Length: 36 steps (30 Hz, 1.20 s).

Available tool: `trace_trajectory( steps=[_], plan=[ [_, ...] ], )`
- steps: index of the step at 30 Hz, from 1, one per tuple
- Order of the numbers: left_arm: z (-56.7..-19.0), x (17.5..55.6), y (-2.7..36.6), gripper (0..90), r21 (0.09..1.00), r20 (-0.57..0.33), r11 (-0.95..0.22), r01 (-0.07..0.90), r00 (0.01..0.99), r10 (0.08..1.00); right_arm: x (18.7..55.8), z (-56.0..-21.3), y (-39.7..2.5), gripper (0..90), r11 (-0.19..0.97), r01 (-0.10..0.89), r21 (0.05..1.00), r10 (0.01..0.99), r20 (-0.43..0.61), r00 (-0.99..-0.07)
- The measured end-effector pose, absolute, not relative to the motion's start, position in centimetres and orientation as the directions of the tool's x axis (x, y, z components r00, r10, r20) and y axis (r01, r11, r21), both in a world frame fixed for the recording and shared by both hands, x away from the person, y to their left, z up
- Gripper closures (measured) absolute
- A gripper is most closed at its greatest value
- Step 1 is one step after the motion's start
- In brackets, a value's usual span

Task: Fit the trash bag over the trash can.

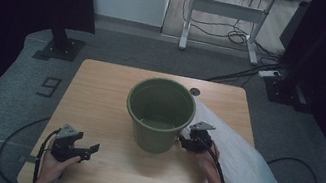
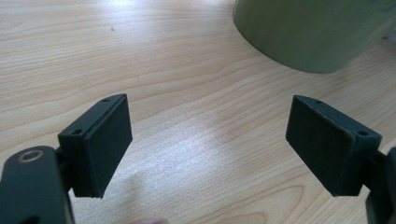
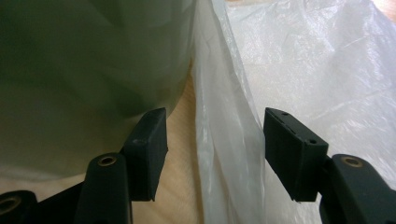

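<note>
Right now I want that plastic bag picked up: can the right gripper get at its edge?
Probably yes: the right gripper is open, with a raised fold of the plastic bag between its jaws, beside the green bucket.

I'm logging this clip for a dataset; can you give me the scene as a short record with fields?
surface: wooden table
bucket: green bucket, upright, mid-table, looks empty
bag: white plastic bag, lying right of the bucket, hanging over the table's right edge
left hand-held gripper, jaws open over bare wood, nothing between them
right hand-held gripper, beside the bucket, jaws open around a raised fold of the bag
work in hand: seemingly picking up the bag
</note>
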<state>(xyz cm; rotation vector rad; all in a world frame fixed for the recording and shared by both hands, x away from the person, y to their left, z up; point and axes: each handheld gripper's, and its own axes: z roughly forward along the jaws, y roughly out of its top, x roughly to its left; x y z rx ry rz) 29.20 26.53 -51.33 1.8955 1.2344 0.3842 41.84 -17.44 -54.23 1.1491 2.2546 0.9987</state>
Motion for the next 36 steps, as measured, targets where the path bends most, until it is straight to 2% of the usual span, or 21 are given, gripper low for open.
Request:
trace_trajectory(
  steps=[4, 9, 10, 17, 20, 33, 36],
  plan=[
    [-51.5, 29.3, 26.8, 14.2, 0.766, -0.178, -0.176, 0.619, 0.467, 0.866, 42.0, -54.7, -17.4, 59.8, 0.423, 0.521, 0.742, 0.822, -0.071, -0.565],
    [-51.5, 29.1, 27.2, 14.2, 0.767, -0.189, -0.163, 0.621, 0.461, 0.867, 41.7, -55.0, -17.9, 84.4, 0.387, 0.516, 0.764, 0.845, -0.069, -0.531],
    [-51.5, 29.1, 27.2, 14.2, 0.768, -0.191, -0.159, 0.620, 0.460, 0.867, 41.7, -55.0, -18.1, 86.8, 0.375, 0.521, 0.767, 0.851, -0.062, -0.522],
    [-51.5, 29.3, 27.4, 14.3, 0.771, -0.206, -0.142, 0.621, 0.455, 0.866, 40.6, -52.2, -20.0, 88.6, 0.247, 0.462, 0.852, 0.869, 0.016, -0.495],
    [-51.6, 29.4, 27.4, 14.3, 0.768, -0.204, -0.146, 0.624, 0.454, 0.867, 39.9, -50.2, -21.5, 88.7, 0.152, 0.424, 0.893, 0.869, 0.084, -0.487],
    [-51.6, 29.9, 27.4, 14.4, 0.770, -0.225, -0.127, 0.625, 0.453, 0.862, 37.9, -44.0, -24.1, 88.8, -0.052, 0.309, 0.950, 0.846, 0.206, -0.491],
    [-51.6, 29.9, 27.3, 14.4, 0.771, -0.222, -0.128, 0.624, 0.451, 0.864, 37.7, -43.3, -24.2, 88.8, -0.062, 0.296, 0.953, 0.844, 0.208, -0.494]
  ],
)
